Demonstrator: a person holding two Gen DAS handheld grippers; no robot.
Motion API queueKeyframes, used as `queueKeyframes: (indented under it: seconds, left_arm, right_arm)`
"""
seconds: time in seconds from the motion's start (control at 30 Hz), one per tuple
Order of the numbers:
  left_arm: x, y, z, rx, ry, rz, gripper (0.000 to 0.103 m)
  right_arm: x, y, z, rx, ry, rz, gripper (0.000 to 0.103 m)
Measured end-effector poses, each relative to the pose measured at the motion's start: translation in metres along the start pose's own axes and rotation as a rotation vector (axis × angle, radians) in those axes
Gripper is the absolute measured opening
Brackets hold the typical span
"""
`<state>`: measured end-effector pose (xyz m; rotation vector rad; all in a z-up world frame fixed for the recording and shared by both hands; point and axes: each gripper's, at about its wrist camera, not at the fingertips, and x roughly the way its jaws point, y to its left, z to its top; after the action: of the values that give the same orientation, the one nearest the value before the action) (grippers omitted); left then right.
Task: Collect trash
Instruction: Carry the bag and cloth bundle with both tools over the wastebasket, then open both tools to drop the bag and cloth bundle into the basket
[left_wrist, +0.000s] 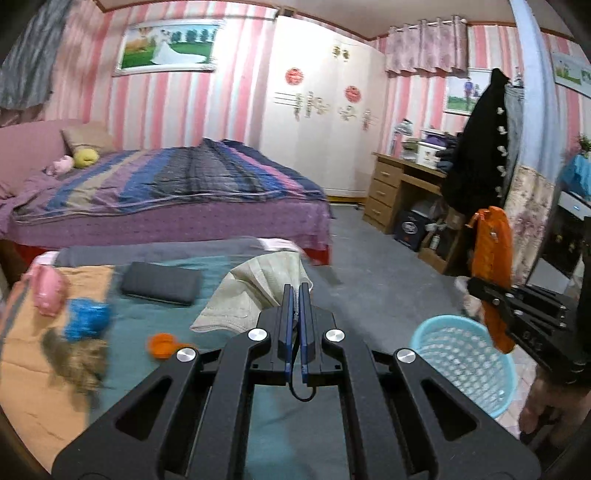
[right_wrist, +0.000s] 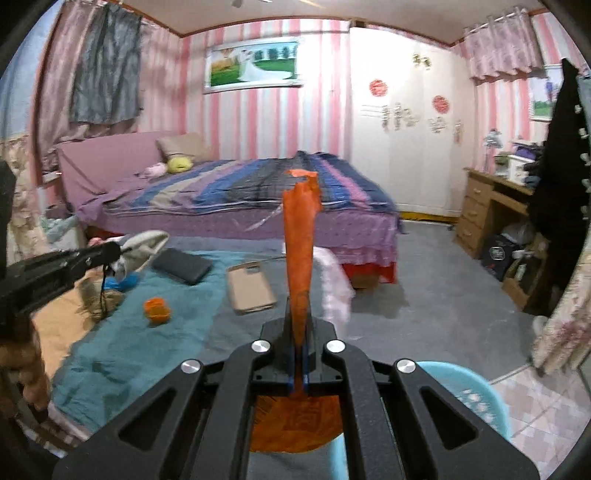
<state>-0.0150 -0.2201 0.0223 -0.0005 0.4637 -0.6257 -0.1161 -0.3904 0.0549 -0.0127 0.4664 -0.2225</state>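
Note:
My left gripper is shut on a crumpled white tissue, held above the near bed. It also shows in the right wrist view. My right gripper is shut on an orange wrapper, which also shows in the left wrist view, above a light blue mesh basket on the floor. The basket's rim sits just right of my right gripper. On the bed lie an orange scrap, a blue scrap, a brown fluffy clump and a pink item.
A dark wallet-like case and a tan phone case lie on the near bed's teal blanket. A large bed with a striped quilt stands behind. A wooden desk and hanging coats are on the right.

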Motion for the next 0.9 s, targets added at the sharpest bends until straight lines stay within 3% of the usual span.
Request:
queueKeyframes:
  seconds: [0.27, 0.5, 0.9]
  left_arm:
    - [0.05, -0.071, -0.003, 0.052, 0.052, -0.117, 0.001]
    - [0.075, -0.121, -0.01, 0.075, 0.081, -0.187, 0.001]
    - [0.097, -0.146, -0.025, 0.085, 0.123, -0.218, 0.001]
  right_arm:
    - [-0.007, -0.062, -0.008, 0.069, 0.046, -0.128, 0.002]
    - [-0.006, -0.099, -0.018, 0.103, 0.086, -0.172, 0.002]
    - [-0.001, -0.108, -0.024, 0.117, 0.095, -0.204, 0.004]
